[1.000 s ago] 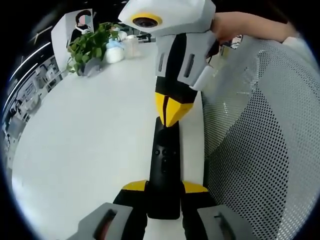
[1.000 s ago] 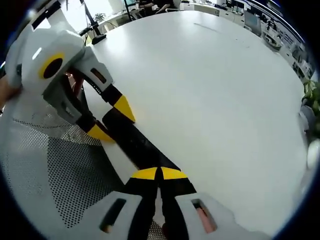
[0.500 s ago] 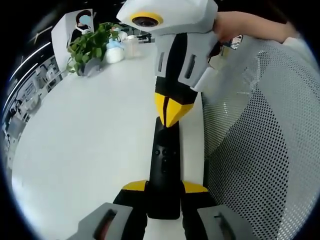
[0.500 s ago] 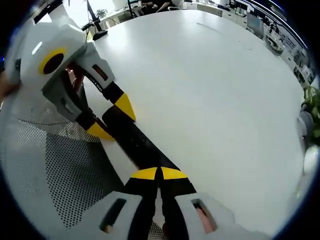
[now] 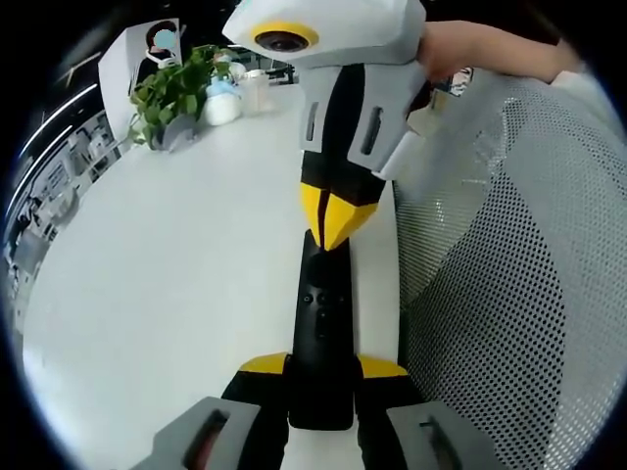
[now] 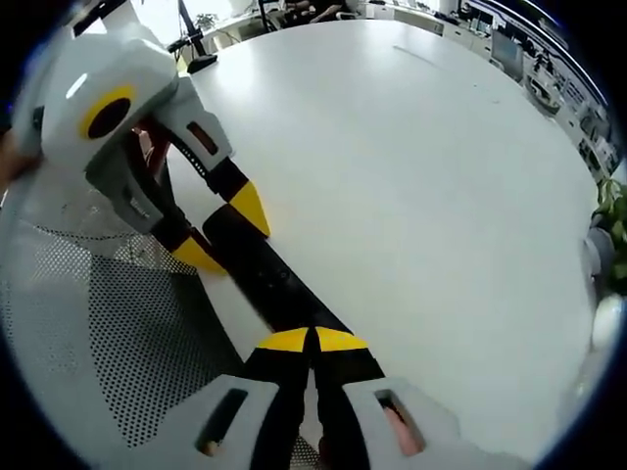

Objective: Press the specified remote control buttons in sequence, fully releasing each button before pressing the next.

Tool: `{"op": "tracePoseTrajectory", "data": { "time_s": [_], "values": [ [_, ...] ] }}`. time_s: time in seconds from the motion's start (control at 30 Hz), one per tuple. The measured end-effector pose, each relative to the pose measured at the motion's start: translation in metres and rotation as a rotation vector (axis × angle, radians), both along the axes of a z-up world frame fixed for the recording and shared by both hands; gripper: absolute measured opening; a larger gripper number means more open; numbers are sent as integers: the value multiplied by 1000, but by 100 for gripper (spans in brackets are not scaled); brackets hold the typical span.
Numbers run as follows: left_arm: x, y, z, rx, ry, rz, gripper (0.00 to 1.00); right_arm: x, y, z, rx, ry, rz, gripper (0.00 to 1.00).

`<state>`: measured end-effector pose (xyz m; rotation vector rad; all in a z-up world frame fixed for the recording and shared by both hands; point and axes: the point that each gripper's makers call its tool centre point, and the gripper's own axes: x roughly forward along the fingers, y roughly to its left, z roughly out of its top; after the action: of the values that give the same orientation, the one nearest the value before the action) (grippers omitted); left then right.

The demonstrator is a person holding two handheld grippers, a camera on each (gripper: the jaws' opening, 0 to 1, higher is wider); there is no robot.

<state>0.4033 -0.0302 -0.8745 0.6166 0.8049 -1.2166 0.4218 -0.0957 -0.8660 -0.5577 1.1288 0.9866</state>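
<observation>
A long black remote lies along the white table's edge. My left gripper is shut on its near end, one yellow tip on each side. In the left gripper view my right gripper comes in from the top, shut, with its joined yellow tips down on the remote's far end. In the right gripper view the right gripper is shut, its tips resting on the remote. There the left gripper clamps the remote's other end from the upper left.
The white table spreads wide to the left. A mesh chair back stands close on the right of the remote. A potted plant and a few containers sit at the table's far side. A person's hand holds the right gripper.
Almost nothing differs. The right gripper's tips have edged slightly along the remote, and both views have shifted a little with the hands.
</observation>
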Motion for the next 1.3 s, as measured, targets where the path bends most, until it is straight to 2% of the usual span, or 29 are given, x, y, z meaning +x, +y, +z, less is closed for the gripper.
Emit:
{"op": "tracePoseTrajectory", "data": {
  "time_s": [0.87,1.3],
  "values": [
    [0,0,0,-2,1,0,25,-3,9,0,17,-12,57,0],
    [0,0,0,-2,2,-2,25,-3,10,-1,-4,-26,63,0]
  ]
}}
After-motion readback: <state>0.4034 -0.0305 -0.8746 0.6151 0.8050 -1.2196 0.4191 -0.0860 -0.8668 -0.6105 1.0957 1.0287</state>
